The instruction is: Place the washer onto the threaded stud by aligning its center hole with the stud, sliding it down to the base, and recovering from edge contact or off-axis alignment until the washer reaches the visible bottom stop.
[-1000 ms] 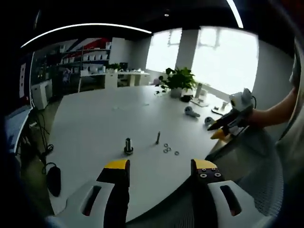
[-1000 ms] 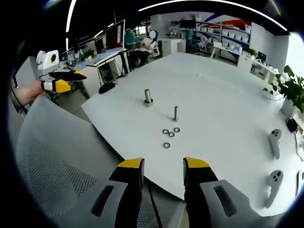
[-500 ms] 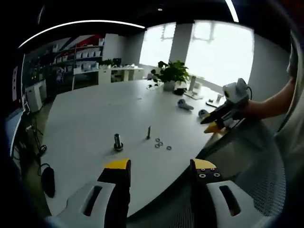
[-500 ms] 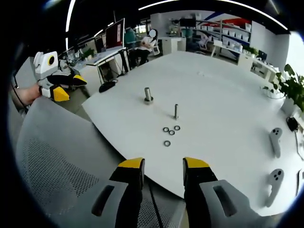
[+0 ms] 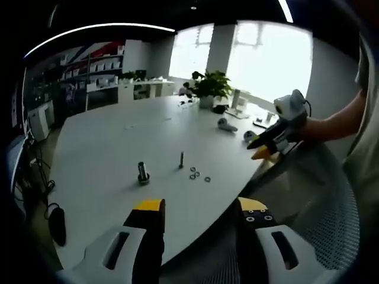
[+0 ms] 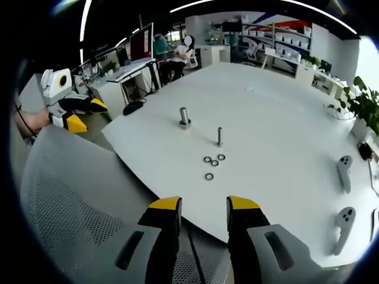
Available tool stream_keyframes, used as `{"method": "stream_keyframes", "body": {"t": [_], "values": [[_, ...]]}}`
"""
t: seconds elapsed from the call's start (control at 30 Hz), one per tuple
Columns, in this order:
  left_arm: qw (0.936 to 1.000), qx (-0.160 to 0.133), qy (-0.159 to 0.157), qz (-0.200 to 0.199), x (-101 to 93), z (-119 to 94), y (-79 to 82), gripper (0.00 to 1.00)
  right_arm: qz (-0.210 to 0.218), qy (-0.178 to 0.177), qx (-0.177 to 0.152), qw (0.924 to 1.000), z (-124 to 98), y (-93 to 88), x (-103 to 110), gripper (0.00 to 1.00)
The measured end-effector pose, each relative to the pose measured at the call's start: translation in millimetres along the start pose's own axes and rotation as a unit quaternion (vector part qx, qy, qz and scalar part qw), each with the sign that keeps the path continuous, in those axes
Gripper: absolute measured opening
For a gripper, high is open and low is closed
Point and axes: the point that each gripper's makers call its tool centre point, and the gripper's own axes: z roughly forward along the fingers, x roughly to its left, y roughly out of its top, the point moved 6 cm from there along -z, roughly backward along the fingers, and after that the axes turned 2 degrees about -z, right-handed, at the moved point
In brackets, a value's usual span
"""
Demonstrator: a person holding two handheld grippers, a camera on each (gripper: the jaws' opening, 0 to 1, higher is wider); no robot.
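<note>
A thin threaded stud [image 6: 219,136] [image 5: 181,160] stands upright on the white table [image 6: 278,112]. Several small washers [image 6: 212,163] [image 5: 198,175] lie flat just in front of it. To the stud's left stands a thicker metal post [image 6: 184,116] [image 5: 142,171] on a round base. My right gripper [image 6: 201,207] is open and empty, held off the table's near edge over a mesh chair back. My left gripper [image 5: 199,208] is open and empty too, also short of the table edge. Each gripper appears in the other's view, held in a hand [image 6: 72,109] [image 5: 273,130].
Two white handheld controllers [image 6: 344,171] lie at the table's right side. A potted plant [image 5: 207,89] stands at the far edge. A grey mesh chair [image 6: 71,201] is between me and the table. Desks, shelves and a seated person [image 6: 180,56] are beyond.
The left gripper view has pulled back and shifted, so the stud and washers look smaller and further left. The right gripper view is almost unchanged. Both grippers stay open.
</note>
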Motion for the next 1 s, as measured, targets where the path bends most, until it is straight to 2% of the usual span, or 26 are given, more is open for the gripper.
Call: {"method": "stream_keyframes", "body": {"t": [0.13, 0.23, 0.7, 0.8, 1.0], "values": [[0.9999, -0.013, 0.002, 0.006, 0.4, -1.2, 3.8, 0.45, 0.004, -0.001, 0.002, 1.0000, 0.0, -0.8, -1.0, 0.32], [0.9998, -0.007, 0.008, 0.015, 1.5, -1.7, 1.6, 0.45, 0.004, 0.001, 0.002, 1.0000, 0.4, -0.4, 0.1, 0.32], [0.9999, -0.006, -0.003, 0.012, 1.6, -0.9, 2.3, 0.46, 0.006, -0.004, 0.006, 1.0000, 0.3, 1.5, -0.1, 0.33], [0.9999, -0.007, -0.001, 0.011, 1.6, -1.7, 1.9, 0.46, 0.022, 0.004, -0.001, 0.9998, 0.7, 2.7, 1.4, 0.33], [0.9999, -0.008, -0.003, 0.013, 1.5, -1.6, 2.9, 0.46, 0.017, 0.011, 0.007, 0.9998, 3.0, 1.5, 3.0, 0.33]]}}
